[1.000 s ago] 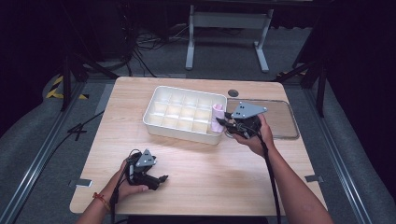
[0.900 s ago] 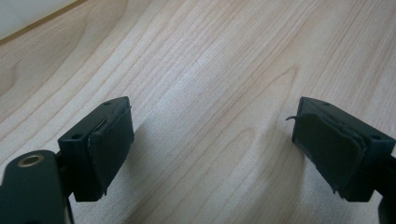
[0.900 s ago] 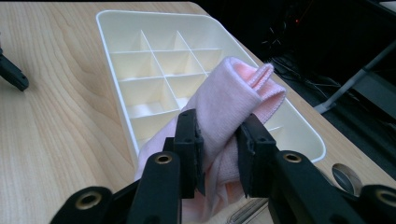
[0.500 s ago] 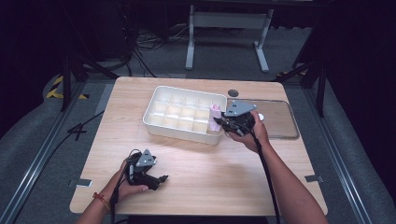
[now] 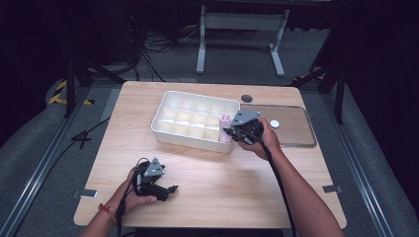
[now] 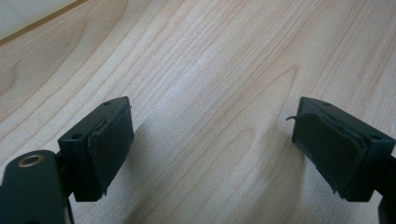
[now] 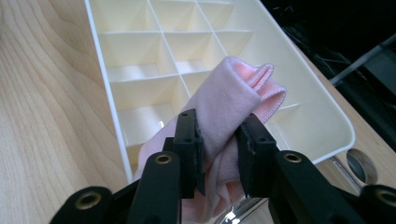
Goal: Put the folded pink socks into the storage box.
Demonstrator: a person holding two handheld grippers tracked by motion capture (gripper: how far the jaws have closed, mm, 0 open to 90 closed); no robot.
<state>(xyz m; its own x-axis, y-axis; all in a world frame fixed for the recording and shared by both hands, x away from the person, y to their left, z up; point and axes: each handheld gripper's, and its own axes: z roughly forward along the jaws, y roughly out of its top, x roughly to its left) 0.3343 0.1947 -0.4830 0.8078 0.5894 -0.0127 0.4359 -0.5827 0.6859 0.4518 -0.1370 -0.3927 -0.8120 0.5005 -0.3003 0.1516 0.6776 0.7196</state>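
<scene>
1. High view: the right gripper [image 5: 231, 132] is at the near right corner of the white compartment tray [image 5: 170, 101], with a rolled pink cloth [image 5: 225, 122] standing up at its tip, over the corner compartment. The left gripper [image 5: 168, 190] rests low on the wooden table [image 5: 247, 182], well apart from the tray, nothing near its tip. A clear lid [image 5: 296, 131] with a small white disc [image 5: 274, 124] on it lies just right of the tray.

2. Left gripper view: both pads [image 6: 109, 140] stand wide apart over bare wood; nothing between them. Tool is empty and idle.

3. Right gripper view: jaws clamped on the pink cloth [image 7: 229, 98] about mid-roll; the folded end sticks out past the tips above the tray's [image 7: 327, 119] compartments, the loose end hangs below the jaws.

4. Handling judgement: cloth looks soft, light and compressible; not fragile, unlikely to slip from rubbery pads. It will flop and may unroll when released. The mid-roll hold looks sound, since it keeps the folds together. The free end could snag a divider wall while going into a compartment.
</scene>
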